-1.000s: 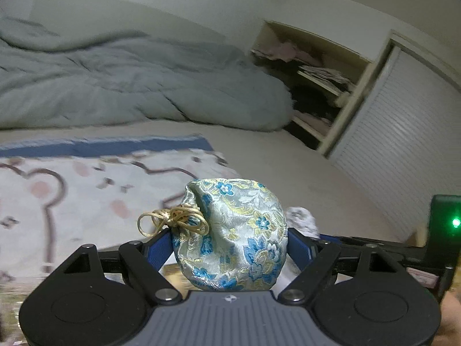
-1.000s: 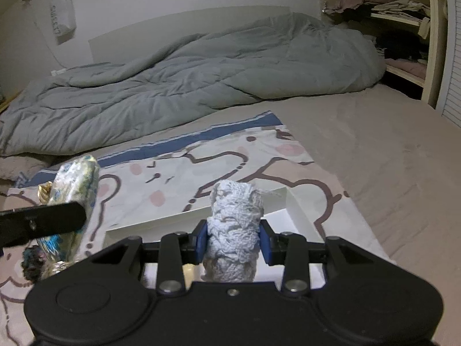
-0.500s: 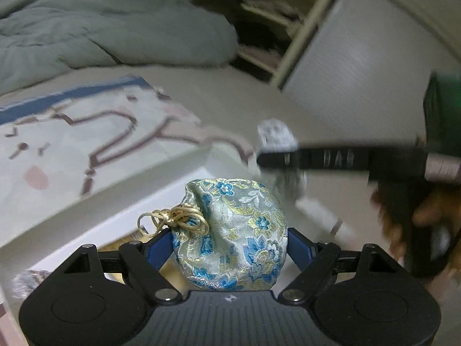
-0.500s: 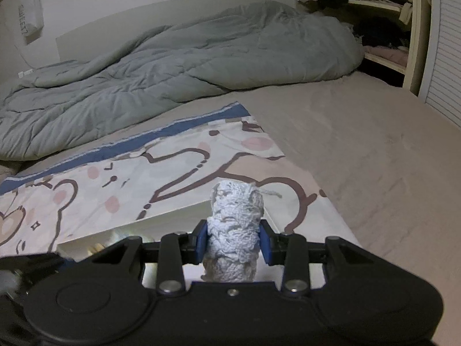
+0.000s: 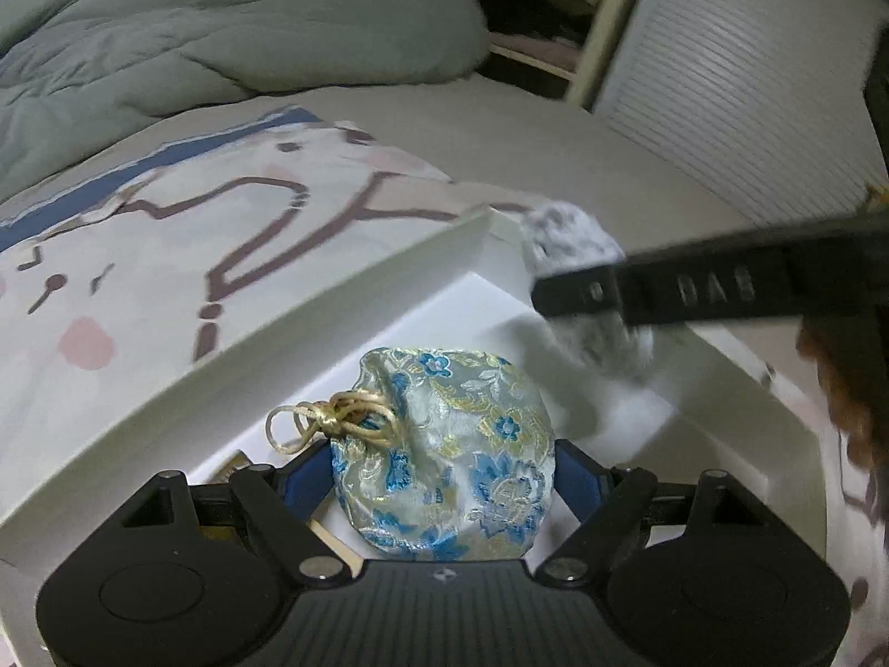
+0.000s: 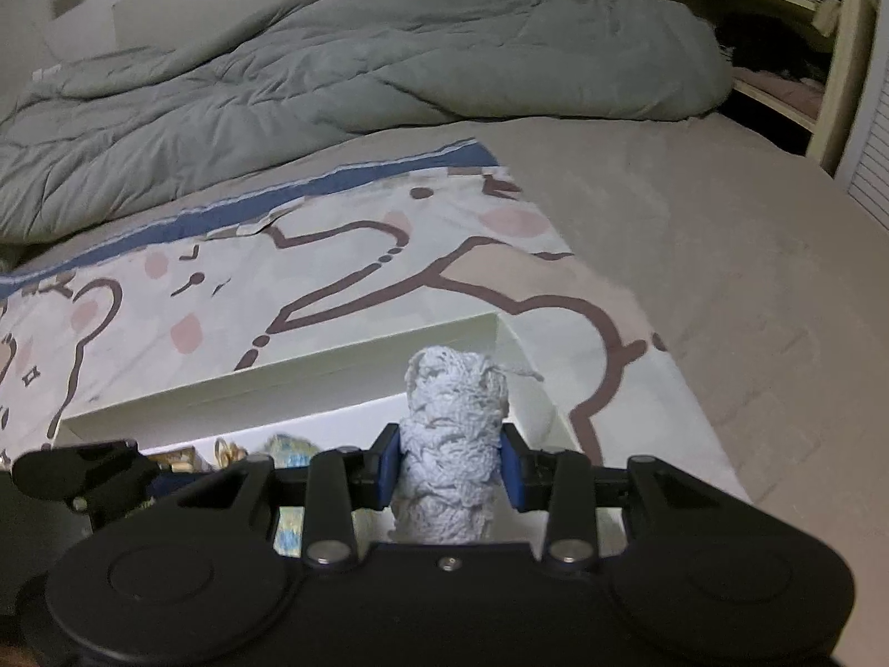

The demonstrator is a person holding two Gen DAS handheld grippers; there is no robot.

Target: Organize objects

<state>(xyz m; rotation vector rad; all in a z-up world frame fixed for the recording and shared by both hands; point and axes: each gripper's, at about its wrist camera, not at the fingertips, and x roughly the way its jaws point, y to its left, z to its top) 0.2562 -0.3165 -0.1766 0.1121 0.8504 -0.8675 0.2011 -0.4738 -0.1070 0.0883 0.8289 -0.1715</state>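
Observation:
My left gripper (image 5: 441,472) is shut on a floral brocade pouch (image 5: 444,450), pale blue and gold with a knotted gold cord, held just above the inside of a white box (image 5: 311,311). The right gripper (image 6: 449,464) is shut on a rolled white lace cloth (image 6: 453,444) and hangs over the same white box (image 6: 311,383) near its right end. In the left wrist view one black finger of the right gripper (image 5: 694,289) crosses the upper right with the lace roll (image 5: 583,278) blurred behind it. Small gold items lie in the box's left part (image 6: 222,453).
The box sits on a cartoon bear sheet with a blue border (image 6: 333,255) spread over a beige bed (image 6: 722,255). A rumpled grey duvet (image 6: 333,72) lies at the back. Open shelves with clothes (image 6: 778,11) and a slatted door (image 5: 750,83) stand to the right.
Both grippers have come down and forward over the white box, each keeping its grip. The left one rolled and swung toward the right gripper, which now crosses its view close by.

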